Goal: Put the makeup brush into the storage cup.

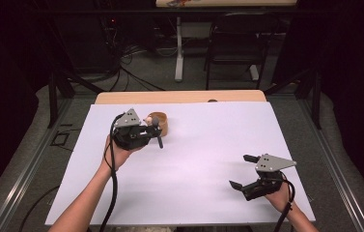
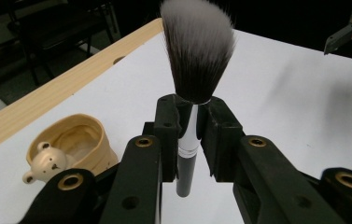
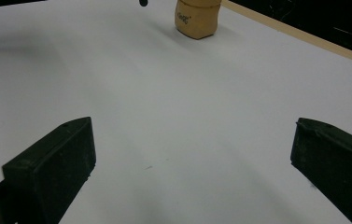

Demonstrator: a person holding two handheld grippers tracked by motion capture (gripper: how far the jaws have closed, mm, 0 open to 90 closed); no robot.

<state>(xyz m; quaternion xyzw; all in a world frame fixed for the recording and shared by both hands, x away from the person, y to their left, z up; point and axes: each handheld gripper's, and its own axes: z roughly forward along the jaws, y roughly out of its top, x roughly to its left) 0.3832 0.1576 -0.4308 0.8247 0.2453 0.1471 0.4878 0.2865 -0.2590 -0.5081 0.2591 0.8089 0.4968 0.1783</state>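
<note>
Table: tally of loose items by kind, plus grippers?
Brush: 1, clamped in the left gripper
Bear cup: 1
Grippers: 2, the right gripper open
Total: 4

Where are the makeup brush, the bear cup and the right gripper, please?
makeup brush (image 2: pixel 197 51): left gripper view, on the bristles.
bear cup (image 2: pixel 78 140): left gripper view, on its rim.
right gripper (image 1: pixel 240 171): high view, between its open fingertips.

Brush (image 2: pixel 197 51): soft bristles, glossy metal ferrule. Bear cup (image 2: pixel 78 144): smooth matt ceramic look. Table (image 1: pixel 179 96): wood; matt white sheet (image 1: pixel 194 164).
</note>
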